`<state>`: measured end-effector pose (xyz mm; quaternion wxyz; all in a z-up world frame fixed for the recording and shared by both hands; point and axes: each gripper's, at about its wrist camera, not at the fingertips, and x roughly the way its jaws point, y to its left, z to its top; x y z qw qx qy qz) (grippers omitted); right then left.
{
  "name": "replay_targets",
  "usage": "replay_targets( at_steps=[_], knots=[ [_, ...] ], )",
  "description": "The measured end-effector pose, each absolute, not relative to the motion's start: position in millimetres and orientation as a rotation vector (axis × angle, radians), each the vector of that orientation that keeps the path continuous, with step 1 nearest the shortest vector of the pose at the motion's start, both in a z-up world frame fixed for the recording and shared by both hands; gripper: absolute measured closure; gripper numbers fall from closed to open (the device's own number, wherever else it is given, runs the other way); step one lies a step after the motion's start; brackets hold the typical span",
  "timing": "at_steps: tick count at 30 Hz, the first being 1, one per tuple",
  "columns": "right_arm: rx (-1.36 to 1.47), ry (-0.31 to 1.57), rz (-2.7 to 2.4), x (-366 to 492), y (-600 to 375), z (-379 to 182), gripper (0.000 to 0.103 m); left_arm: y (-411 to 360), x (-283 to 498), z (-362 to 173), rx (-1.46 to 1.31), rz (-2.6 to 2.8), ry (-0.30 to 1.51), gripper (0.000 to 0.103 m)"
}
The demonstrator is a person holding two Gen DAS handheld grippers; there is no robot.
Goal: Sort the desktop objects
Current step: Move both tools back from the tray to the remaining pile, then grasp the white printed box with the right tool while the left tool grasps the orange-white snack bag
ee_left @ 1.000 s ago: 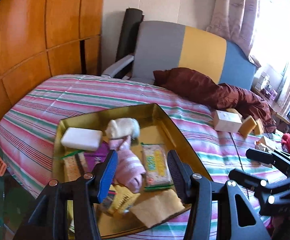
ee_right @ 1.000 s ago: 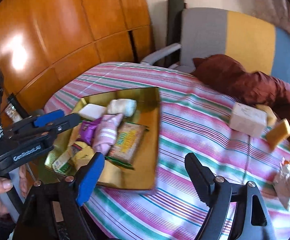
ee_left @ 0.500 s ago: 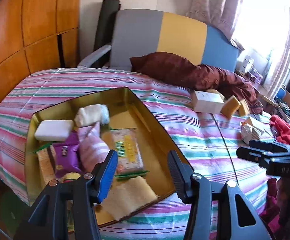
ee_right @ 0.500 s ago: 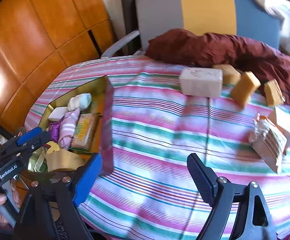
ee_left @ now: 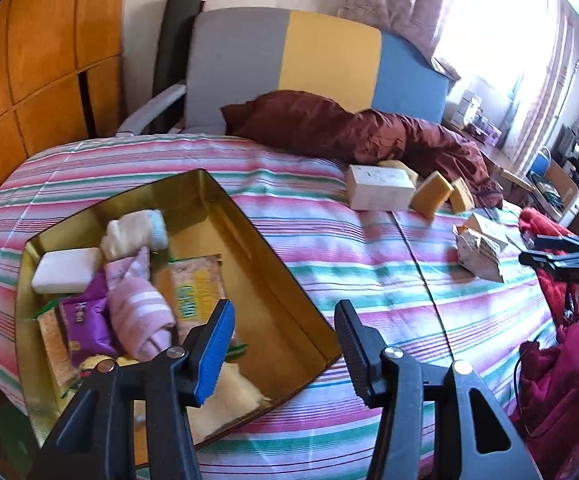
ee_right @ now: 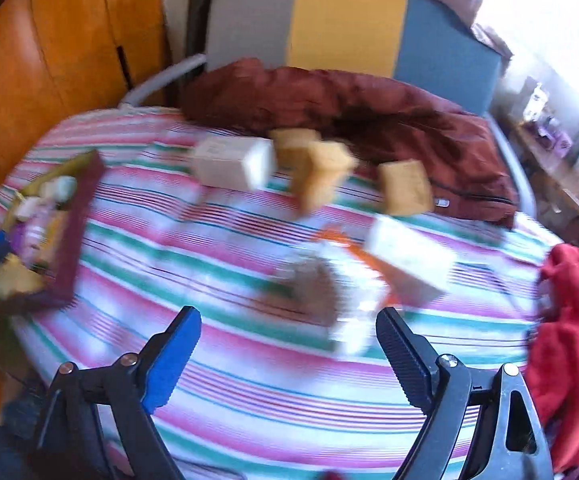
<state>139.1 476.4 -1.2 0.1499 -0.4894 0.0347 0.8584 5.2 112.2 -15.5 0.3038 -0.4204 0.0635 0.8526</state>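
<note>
Striped bed (ee_left: 329, 248): gold tray (ee_left: 273, 280), boxes, sponges.

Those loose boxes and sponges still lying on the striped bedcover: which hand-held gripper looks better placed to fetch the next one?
Probably the right hand-held gripper: its empty jaws, now closing slightly, face the crumpled packet and white box close ahead. The left hand-held gripper hangs over the gold tray, away from them.

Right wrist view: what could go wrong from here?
1. The right gripper is closing slightly with nothing between its jaws; it may close before reaching the packet.
2. The view is blurred, so aim could slip onto the neighbouring box.
3. The tin is crowded; added items may spill.
</note>
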Motion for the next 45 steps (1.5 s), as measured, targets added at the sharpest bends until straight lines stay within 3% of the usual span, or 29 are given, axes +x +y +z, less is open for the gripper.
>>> replay_targets(
  at_steps=[3,13,20,25,28,29,30,31,40,45],
  knots=[
    [-1.449,0.018,2.37,138,513,-14,0.021,122,7,-19,-1.119,2.24,0.19,0.051],
    [-1.659,-0.278,2.265,87,563,-54,0.019,147,5,-28,-1.152,2.189,0.225,0.051],
    [-1.797,-0.374,2.257,57,575,-70,0.009,158,3,-36,-1.182,2.165,0.258,0.05],
    [-1.865,-0.321,2.275,42,584,-78,0.007,162,0,-42,-1.204,2.152,0.263,0.05],
    [-1.886,-0.21,2.286,39,592,-85,0.015,165,0,-44,-1.208,2.147,0.276,0.051],
    [-1.893,-0.188,2.279,39,594,-88,0.025,166,0,-44,-1.209,2.144,0.28,0.05],
    [-1.897,-0.175,2.272,41,594,-91,0.044,167,0,-44,-1.208,2.14,0.28,0.05],
    [-1.898,-0.144,2.275,43,594,-93,0.046,169,-1,-44,-1.204,2.136,0.283,0.05],
    [-1.677,0.173,2.271,83,596,-85,0.05,222,-9,-38,-1.211,1.998,0.232,0.05],
    [-1.551,0.225,2.253,101,598,-80,0.051,280,-8,-44,-1.262,1.855,0.213,0.048]
  ],
)
